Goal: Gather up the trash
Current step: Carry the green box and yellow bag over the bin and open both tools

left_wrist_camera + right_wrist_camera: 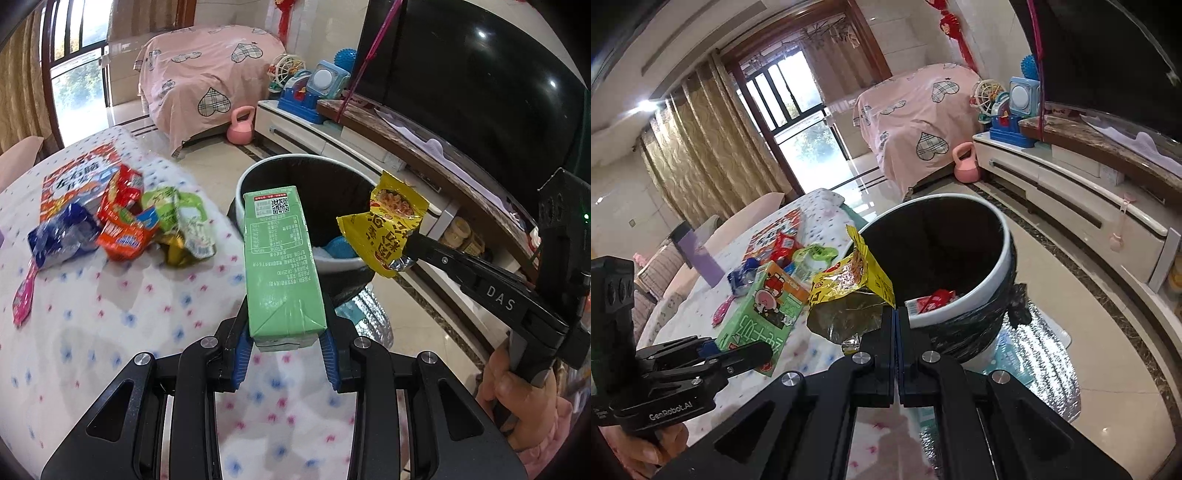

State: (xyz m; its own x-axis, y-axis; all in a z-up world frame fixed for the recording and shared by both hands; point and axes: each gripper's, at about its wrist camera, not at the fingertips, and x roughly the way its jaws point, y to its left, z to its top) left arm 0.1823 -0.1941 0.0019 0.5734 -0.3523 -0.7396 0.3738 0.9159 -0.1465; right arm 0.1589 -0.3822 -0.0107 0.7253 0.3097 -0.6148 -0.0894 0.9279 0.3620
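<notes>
On the flowered tablecloth (pixel 92 314) at my left I see a heap of crumpled snack wrappers (pixel 122 218), my left gripper (pixel 286 345) pinches the green rectangular drink carton (pixel 282 266), and my right gripper (pixel 897 317) clamps a crinkled yellow foil packet (pixel 849 288) beside the black-lined white round bin (pixel 979 295).

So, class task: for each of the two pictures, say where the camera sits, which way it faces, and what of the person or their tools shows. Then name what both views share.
Left wrist view: sits on the left gripper, looking down along its fingers at the green carton they clamp; the right gripper and a hand show at right.
Right wrist view: sits on the right gripper, facing the bin; its fingers pinch the yellow wrapper; the left gripper and a hand show lower left.
Shared: bin, carton, yellow wrapper, table litter, pink-covered furniture.
</notes>
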